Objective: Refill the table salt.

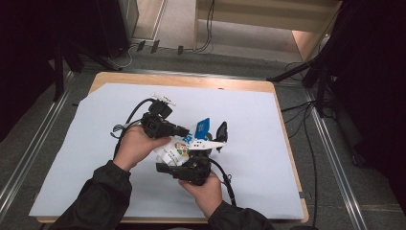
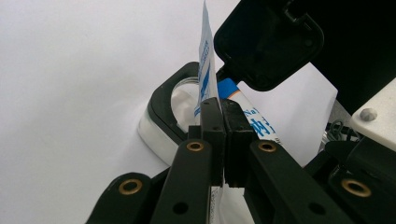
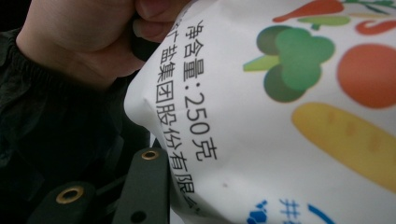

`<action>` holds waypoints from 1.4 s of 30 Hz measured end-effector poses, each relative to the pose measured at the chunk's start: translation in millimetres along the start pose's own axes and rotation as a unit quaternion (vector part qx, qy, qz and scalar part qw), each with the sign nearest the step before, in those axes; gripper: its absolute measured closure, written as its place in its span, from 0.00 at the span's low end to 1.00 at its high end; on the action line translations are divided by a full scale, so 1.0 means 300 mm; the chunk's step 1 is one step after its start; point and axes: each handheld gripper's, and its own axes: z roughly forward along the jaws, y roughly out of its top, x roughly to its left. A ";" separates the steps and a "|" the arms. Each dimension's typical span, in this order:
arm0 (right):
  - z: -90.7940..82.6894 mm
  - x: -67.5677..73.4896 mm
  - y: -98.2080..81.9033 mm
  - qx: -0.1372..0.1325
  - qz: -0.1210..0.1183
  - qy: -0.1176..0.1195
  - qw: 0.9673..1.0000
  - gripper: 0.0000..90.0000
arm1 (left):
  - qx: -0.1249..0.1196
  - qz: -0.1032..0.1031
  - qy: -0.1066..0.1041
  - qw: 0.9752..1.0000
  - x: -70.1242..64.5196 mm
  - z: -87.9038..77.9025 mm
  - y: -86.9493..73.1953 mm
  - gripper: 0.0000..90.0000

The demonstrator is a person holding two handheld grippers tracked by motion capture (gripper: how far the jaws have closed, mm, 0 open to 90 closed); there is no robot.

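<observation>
Right tool (image 1: 194, 158), nearest the counter's front edge, in the person's right hand (image 1: 203, 189). Whether it grips cannot be told: in the right gripper view one black jaw rises beside a white plastic packet printed with vegetables and black Chinese text (image 3: 280, 116), which lies close against the lens.

Packet (image 1: 177, 151) is held above the counter's middle, between both tools.

Left tool (image 2: 219, 140), in the left hand (image 1: 139, 143), clamped together on the packet's thin blue-and-white edge (image 2: 205, 60); pads pinch it flat.

Beyond, a black-rimmed clear plastic piece (image 2: 163, 107) lies on the pale blue sheet (image 1: 258, 143) covering the wooden counter (image 1: 191, 80).
</observation>
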 end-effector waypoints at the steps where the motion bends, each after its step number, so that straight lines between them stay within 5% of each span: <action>1: 0.000 0.000 0.000 0.000 0.000 0.000 1.000 0.74 | -0.001 -0.001 0.000 1.000 0.000 0.000 0.000 1.00; 23: 0.000 0.003 -0.001 0.006 -0.008 -0.005 1.000 0.73 | 0.000 -0.006 0.003 1.000 0.006 0.000 0.000 1.00; 42: -0.001 -0.011 0.002 -0.002 0.023 0.014 1.000 0.75 | -0.002 -0.011 0.009 1.000 0.011 -0.005 0.004 1.00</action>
